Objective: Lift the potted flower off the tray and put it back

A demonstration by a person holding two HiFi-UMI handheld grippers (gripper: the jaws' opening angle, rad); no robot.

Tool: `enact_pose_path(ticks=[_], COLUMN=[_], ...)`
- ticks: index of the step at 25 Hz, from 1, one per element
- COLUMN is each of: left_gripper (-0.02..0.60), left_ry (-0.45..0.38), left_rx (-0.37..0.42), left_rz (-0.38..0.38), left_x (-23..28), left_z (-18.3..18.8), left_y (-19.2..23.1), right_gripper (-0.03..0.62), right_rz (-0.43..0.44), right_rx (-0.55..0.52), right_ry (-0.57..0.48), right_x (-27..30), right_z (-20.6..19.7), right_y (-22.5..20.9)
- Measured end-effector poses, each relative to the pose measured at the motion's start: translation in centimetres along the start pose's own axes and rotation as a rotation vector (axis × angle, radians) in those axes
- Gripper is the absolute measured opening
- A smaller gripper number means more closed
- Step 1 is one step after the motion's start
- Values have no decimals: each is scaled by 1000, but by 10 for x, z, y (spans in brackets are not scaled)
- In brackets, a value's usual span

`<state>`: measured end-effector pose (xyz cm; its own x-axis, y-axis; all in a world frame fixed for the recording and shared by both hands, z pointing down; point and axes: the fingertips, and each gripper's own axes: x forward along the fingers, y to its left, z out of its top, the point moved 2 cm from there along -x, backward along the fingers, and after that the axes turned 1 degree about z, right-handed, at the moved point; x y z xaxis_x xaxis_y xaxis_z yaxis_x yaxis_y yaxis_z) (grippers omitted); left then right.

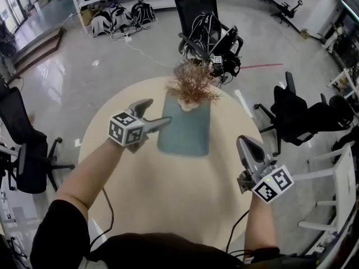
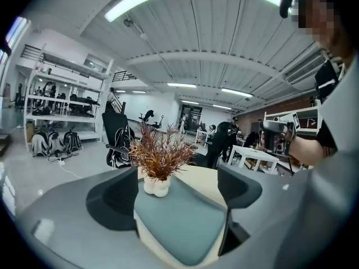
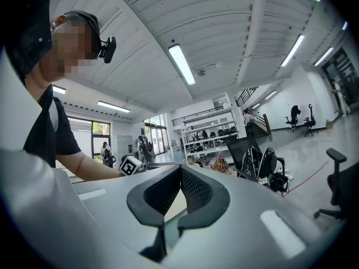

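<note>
Left gripper (image 1: 159, 111): jaws spread apart, nothing between the pads; held over the table, just left of the tray.
Right gripper (image 1: 243, 141): jaw tips closed together, holding nothing; low at the table's right edge, well apart from the tray.
Potted flower: dry brown spray in a lumpy white pot (image 1: 191, 89), upright on the far end of the tray, beyond the left gripper's tips and untouched.
Tray: flat grey-green rectangle with rounded corners (image 1: 185, 132), lying on the round beige table (image 1: 151, 192).
Left gripper view only: flower (image 2: 160, 154) framed between the open jaws (image 2: 178, 190), with the tray (image 2: 182, 226) running beneath them.
Right gripper view only: closed ribbed pads (image 3: 179, 175); the left gripper's marker cube (image 3: 130, 164) beyond them.
Head view only: both grippers and the whole tabletop together.
</note>
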<state>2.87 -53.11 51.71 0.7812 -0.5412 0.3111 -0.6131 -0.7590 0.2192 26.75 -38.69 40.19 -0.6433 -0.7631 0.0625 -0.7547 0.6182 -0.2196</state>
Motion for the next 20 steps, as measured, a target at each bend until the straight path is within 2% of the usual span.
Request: enact_pose_path(ticks=[6, 15, 20], left_gripper=[482, 582, 586], left_ry=[51, 122, 155], left_rx=[26, 127, 188], left_rz=[-37, -41, -72], left_x=[73, 172, 213], left_z=[-26, -75, -88], left_y=[36, 77, 78], right_gripper=[15, 15, 15], right_rz=[25, 43, 40], right_rx=[4, 59, 85], right_ry=[2, 19, 15], right_x=[41, 76, 79], right_z=[-23, -80, -96], right_y=[-36, -78, -98])
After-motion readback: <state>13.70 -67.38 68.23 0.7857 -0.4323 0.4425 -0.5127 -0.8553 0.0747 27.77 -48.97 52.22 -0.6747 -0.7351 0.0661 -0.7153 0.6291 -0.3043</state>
